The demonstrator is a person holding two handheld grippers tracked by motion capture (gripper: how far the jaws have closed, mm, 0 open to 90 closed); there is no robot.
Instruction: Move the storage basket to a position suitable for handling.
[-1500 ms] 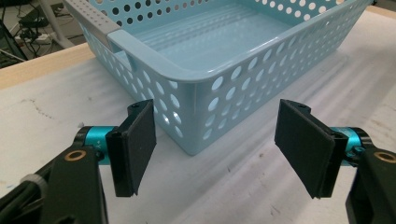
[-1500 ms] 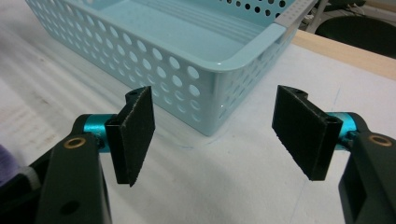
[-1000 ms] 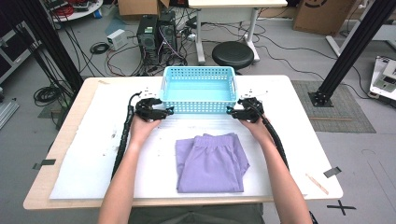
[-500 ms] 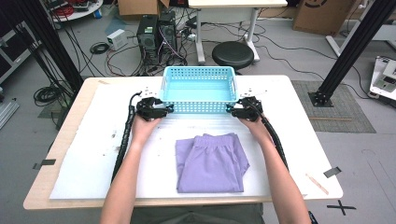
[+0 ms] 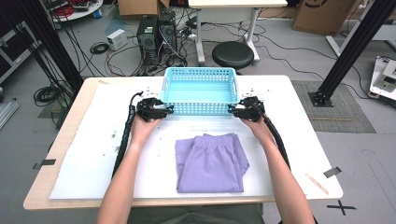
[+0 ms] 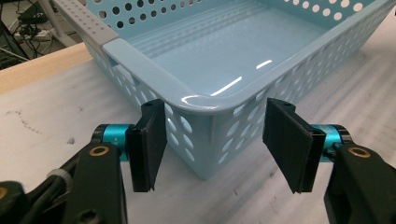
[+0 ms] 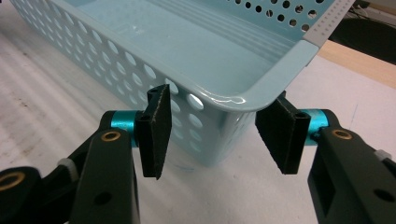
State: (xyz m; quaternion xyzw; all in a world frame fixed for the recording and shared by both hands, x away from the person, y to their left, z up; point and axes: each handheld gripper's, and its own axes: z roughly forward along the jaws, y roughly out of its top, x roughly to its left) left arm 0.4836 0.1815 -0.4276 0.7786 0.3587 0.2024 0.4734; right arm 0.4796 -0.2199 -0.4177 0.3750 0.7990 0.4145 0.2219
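- The left gripper point(image 6: 212, 144) is standing with its jaws spread wide, straddling the near left corner of the light blue perforated plastic basket point(image 6: 224, 70); whether the pads are touching the basket wall I cannot tell.
- The right gripper point(image 7: 219, 133) is likewise gaping, its jaws flanking the basket's point(image 7: 196, 51) near right corner, nothing clamped.
- In the high view both grippers, left point(image 5: 164, 110) and right point(image 5: 233, 111), are sitting at the basket's point(image 5: 200, 108) front corners.
- The basket is resting at the far middle of the white-covered wooden desk point(image 5: 84, 154).
- A folded lilac cloth garment point(image 5: 210, 162) is lying flat between the person's forearms, apart from the basket.
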